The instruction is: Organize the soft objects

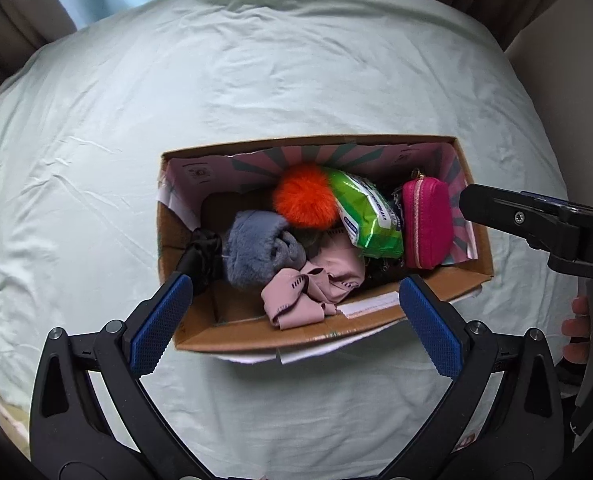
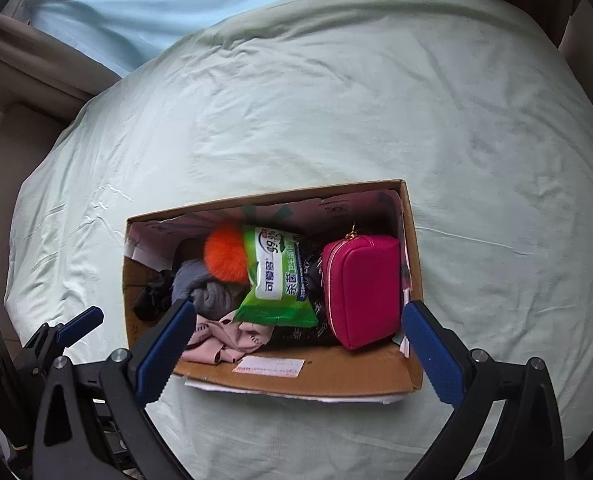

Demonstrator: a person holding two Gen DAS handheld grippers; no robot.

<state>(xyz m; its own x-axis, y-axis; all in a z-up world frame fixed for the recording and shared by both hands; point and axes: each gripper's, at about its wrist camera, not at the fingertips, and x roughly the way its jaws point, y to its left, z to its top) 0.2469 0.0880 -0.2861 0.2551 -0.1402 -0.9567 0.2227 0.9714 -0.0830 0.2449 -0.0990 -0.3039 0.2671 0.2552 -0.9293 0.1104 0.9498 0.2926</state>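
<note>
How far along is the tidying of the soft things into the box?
Looks nearly done: the orange pompom, grey fuzzy item, pink cloth, wipes pack and magenta pouch all sit inside the cardboard box. Left gripper and right gripper are open and empty. Nothing loose shows on the sheet.

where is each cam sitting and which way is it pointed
Left wrist: sits on the left gripper, looking forward and down into the cardboard box on the bed sheet; its own open blue-padded fingers show, with the right gripper and a hand at the right edge.
Right wrist: sits on the right gripper, looking down at the box from its pink pouch end; its open fingers show, the left gripper at lower left.
Shared: box, orange pom-pom, green wipes pack, pouch, sheet.
</note>
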